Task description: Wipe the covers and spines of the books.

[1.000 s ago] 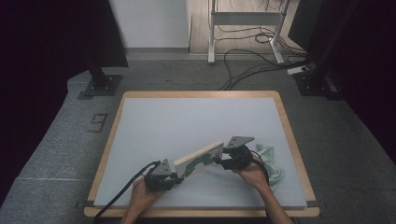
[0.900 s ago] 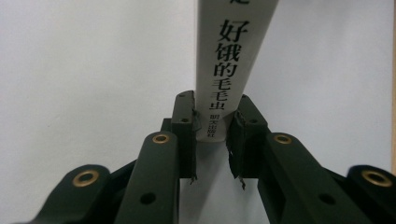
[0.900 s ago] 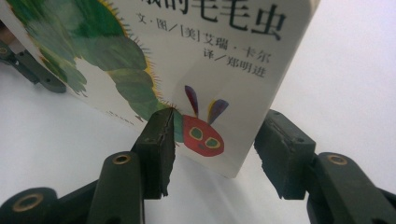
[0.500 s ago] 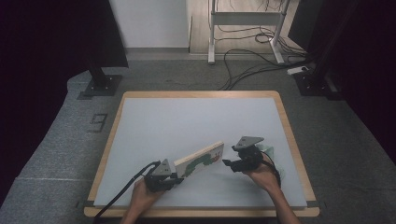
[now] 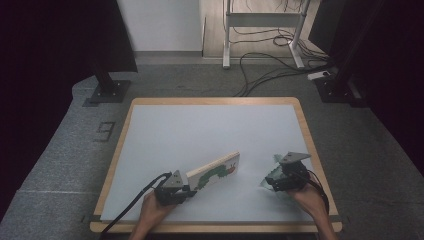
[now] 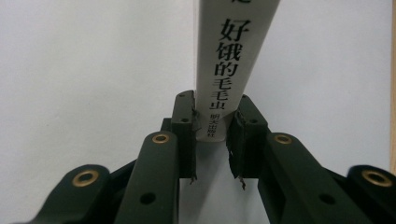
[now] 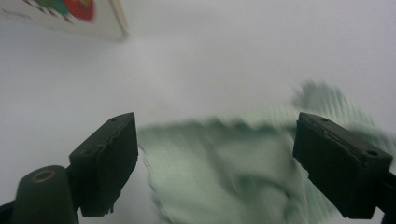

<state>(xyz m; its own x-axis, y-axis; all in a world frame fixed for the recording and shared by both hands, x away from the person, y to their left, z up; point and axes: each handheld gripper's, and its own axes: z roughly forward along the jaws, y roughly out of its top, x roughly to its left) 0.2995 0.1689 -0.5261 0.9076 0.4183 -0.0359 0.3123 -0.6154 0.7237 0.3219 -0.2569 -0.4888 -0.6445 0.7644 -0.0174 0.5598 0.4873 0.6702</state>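
Observation:
A thin picture book (image 5: 214,170) with a green caterpillar on its cover is held on edge over the near part of the white table. My left gripper (image 5: 189,190) is shut on the book's near end; the white spine (image 6: 231,51) with black characters rises between its fingers (image 6: 185,122). A pale green cloth (image 5: 277,161) lies crumpled at the near right. My right gripper (image 5: 265,182) hovers over it, open wide, with the cloth (image 7: 224,172) spread between and below its fingers (image 7: 108,158). A corner of the book (image 7: 70,16) shows at the upper left of the right gripper view.
The white table top has a wooden rim (image 5: 215,101). Beyond it are grey floor mats, a black stand base (image 5: 106,92) at the far left, cables (image 5: 270,65) and a metal frame at the back.
My right gripper has left the book's far end and moved right and nearer, over the green cloth, with its jaws open. The left gripper still holds the book, nearly still.

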